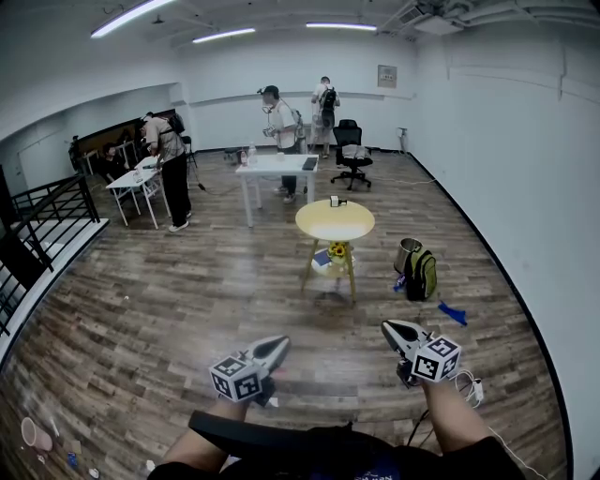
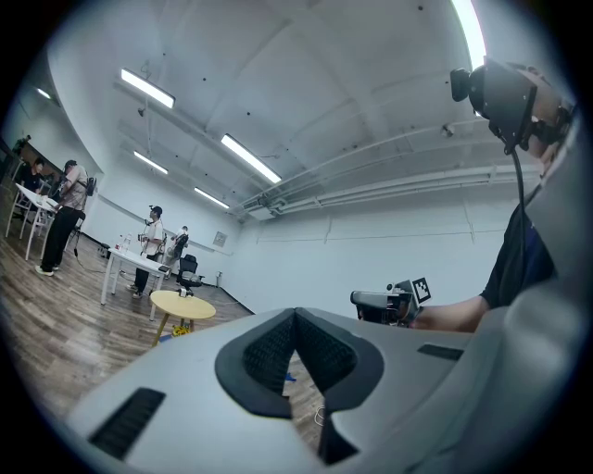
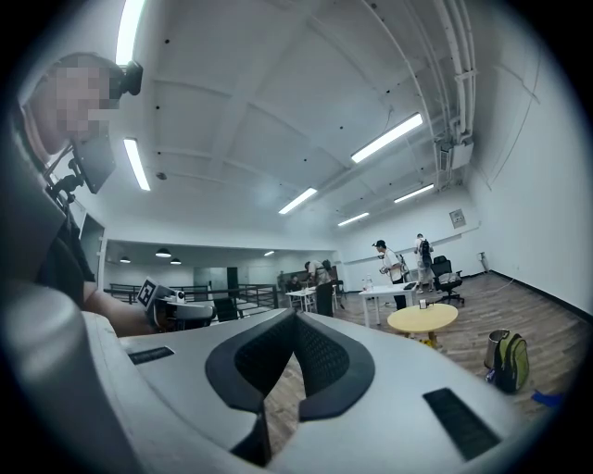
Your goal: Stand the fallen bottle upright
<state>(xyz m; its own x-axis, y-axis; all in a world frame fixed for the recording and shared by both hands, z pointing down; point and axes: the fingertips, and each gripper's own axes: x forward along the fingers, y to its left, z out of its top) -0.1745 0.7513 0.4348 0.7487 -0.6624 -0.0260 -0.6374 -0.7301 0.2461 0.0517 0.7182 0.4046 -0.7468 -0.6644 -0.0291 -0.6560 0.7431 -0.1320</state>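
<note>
- At 7 o'clock in the head view, left gripper (image 1: 277, 345), held level, clenched tight with pads meeting at the tip and nothing between.
- At 5 o'clock, right gripper (image 1: 394, 329), likewise level and clenched on nothing, well apart from its mate.
- Underfoot, wood-plank floor (image 1: 187, 291), grey-brown and faintly glossy under the lights.
- At 12 o'clock from the grippers, round yellow table (image 1: 335, 223) on wooden legs, with a small dark item (image 1: 336, 201) near its far edge (too small to name).
- Fallen bottle: not to be told apart in any view.
- At 3 o'clock of that table, green backpack (image 1: 421, 274) on the floor, just beside a metal bin (image 1: 407, 251).
- Farther off at 12 o'clock, white table (image 1: 277, 165) with two people (image 1: 281, 122) standing behind it, and a black office chair (image 1: 352, 150) at 1 o'clock.
- At 10 o'clock, another person (image 1: 171, 164) bent over small white desks (image 1: 131, 180), with a black railing (image 1: 52, 211) at 9 o'clock.
- White walls (image 1: 525, 169) all round, strip lights (image 1: 141, 13) on the ceiling.
</note>
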